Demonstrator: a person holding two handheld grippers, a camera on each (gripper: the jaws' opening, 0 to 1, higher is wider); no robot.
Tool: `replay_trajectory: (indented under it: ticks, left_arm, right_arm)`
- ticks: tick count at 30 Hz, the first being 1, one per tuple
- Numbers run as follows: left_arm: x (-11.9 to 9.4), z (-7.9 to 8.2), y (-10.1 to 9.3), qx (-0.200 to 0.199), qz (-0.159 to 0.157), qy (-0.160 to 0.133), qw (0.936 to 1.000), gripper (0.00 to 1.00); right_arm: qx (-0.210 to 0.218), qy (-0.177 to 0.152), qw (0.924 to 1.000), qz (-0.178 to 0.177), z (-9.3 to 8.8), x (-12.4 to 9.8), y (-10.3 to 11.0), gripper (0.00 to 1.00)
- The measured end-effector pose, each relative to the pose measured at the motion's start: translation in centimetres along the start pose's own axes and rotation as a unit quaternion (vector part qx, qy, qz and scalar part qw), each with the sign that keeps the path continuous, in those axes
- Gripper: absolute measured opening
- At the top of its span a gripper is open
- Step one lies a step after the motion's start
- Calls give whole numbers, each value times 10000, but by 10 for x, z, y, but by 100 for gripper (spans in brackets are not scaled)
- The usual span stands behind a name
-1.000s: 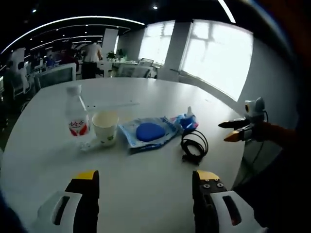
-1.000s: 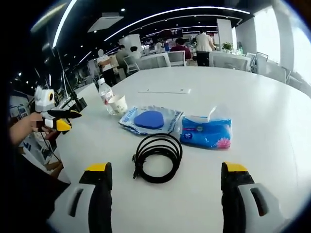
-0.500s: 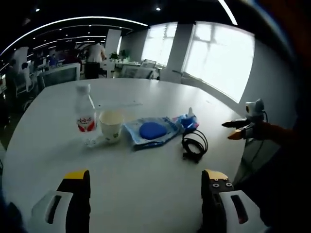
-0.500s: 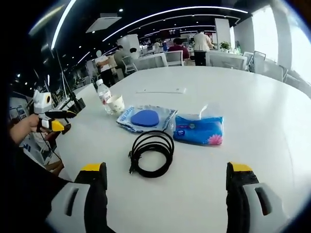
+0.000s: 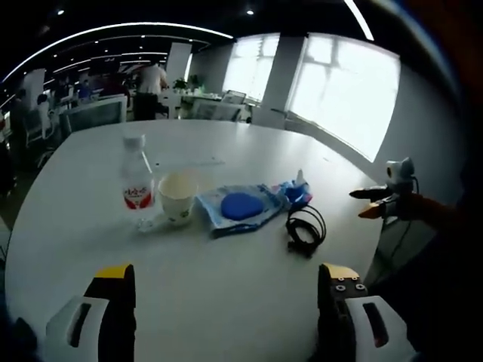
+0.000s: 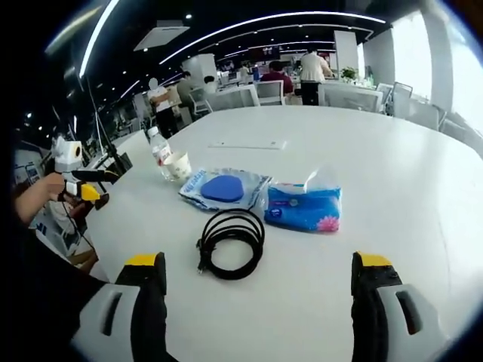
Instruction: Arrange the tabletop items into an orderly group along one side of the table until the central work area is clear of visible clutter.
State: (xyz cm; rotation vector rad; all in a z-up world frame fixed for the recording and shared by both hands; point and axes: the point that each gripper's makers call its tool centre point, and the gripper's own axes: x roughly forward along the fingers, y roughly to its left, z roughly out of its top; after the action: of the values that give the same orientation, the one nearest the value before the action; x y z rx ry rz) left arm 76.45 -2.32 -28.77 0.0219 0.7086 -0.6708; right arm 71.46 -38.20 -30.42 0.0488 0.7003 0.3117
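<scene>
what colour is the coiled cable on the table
Black. The coiled cable shows best in the right gripper view, lying on the white table.

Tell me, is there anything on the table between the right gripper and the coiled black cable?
Nothing visible. In the right gripper view, only bare white table lies between the open right gripper and the coiled black cable.

Nothing legible — the bottle (image 5: 137, 185) label's print stays too blurred.
</scene>
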Motion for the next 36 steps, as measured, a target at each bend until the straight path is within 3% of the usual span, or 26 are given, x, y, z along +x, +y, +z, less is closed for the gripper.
replay_trajectory:
  ticks: [17,36]
  left_arm:
    - [-3,6,10,62,164,-153,9997,100]
    - [-8,5,12,-56,172,-89,9998,100]
  right_arm:
    - [-22,-20,10000,-19,4,4,3,99]
    - [-46,-17,10000,17,7,4,8,99]
